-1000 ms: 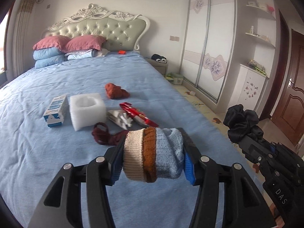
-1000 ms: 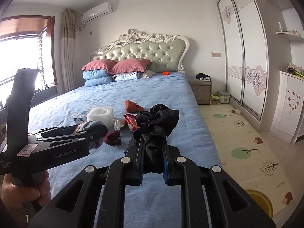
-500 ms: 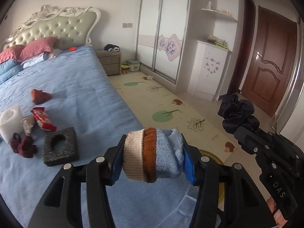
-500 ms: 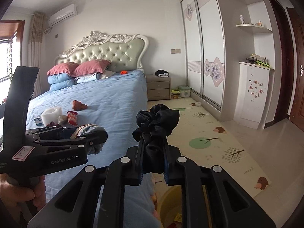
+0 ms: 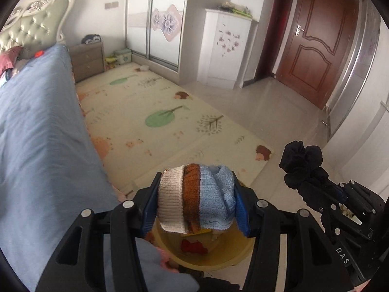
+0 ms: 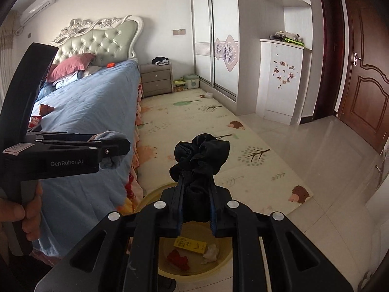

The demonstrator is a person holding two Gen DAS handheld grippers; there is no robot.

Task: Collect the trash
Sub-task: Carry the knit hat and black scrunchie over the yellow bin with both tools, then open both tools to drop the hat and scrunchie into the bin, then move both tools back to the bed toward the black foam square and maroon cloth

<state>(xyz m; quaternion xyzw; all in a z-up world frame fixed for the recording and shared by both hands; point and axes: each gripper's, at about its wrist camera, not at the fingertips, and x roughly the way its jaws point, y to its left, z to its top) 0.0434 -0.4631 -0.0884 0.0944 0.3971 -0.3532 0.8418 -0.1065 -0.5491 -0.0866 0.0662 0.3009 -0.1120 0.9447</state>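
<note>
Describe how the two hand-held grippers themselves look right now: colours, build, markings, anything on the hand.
Both are matte black plastic with cut-out arms, silver rivets and blue finger pads. The left hand-held gripper reads "GenRobot.AI" in white on its side and carries a pale label. The right hand-held gripper shows "DAS" lettering. The left hand on the grip is bare; no cables visible.

Right below your two grippers sits the yellow basin (image 6: 226, 260), open at the top, with a yellow packet (image 6: 190, 244), a red scrap (image 6: 178, 258) and crumpled paper (image 6: 211, 253) in it. The bed (image 6: 97, 112) is a big wall on your left, touching the basin's near-left rim. To your right the play mat (image 6: 199, 131) and tile floor (image 6: 328, 150) are open.
</note>
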